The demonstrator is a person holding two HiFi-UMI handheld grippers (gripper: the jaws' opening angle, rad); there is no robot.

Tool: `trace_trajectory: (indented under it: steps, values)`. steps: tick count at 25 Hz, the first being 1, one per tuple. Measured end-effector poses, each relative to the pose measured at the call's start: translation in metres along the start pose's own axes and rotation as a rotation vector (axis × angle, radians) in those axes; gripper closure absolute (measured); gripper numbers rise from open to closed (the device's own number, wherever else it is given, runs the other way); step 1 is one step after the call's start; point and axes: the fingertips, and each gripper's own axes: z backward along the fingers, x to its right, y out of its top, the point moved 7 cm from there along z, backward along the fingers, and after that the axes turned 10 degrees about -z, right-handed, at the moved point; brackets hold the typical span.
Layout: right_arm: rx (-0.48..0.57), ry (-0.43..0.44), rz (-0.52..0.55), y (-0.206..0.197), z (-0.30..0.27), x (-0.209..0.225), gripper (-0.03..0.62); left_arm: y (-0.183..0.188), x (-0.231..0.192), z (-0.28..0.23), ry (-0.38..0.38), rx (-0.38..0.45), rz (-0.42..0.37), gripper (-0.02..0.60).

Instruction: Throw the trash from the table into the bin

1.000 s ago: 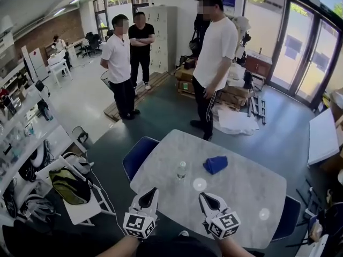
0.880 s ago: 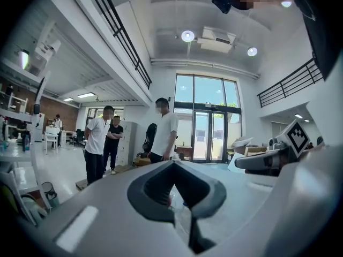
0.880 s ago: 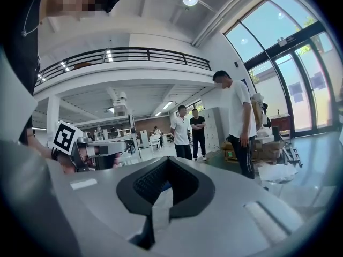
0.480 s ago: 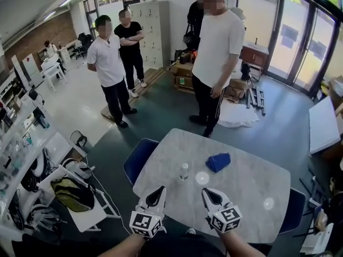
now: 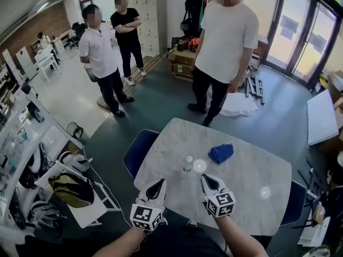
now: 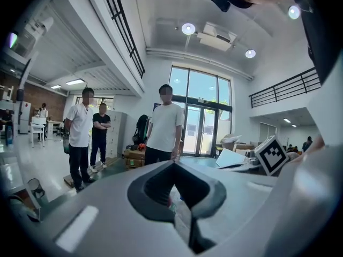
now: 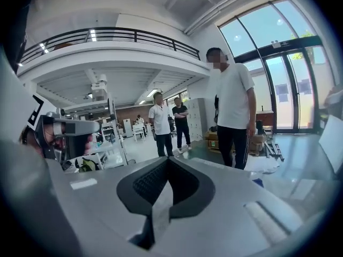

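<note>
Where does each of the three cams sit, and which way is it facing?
Head view: on the person's head, steeply down at the table; left tongs, right tongs and forearms show.
Left gripper view: on the left tongs, along its closed jaws across the table; right tongs' marker cube at right.
Right gripper view: on the right tongs, along its closed jaws; left tongs' marker cube at left.
Shared: all three catch the nearest bystander in the white T-shirt.
</note>
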Motion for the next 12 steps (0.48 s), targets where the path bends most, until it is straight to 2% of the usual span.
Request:
trace_trajectory:
  steps: [6, 12]
  values:
    - [-0.053, -0.054, 0.037, -0.016, -0.048, 0.018, 0.555, -0.01, -0.013, -0.002, 0.022, -0.028, 0.005, 0.58]
    - [-0.095, -0.074, 0.041, -0.037, -0.089, 0.034, 0.446, -0.026, -0.023, 0.009, 0.049, -0.071, 0.017, 0.58]
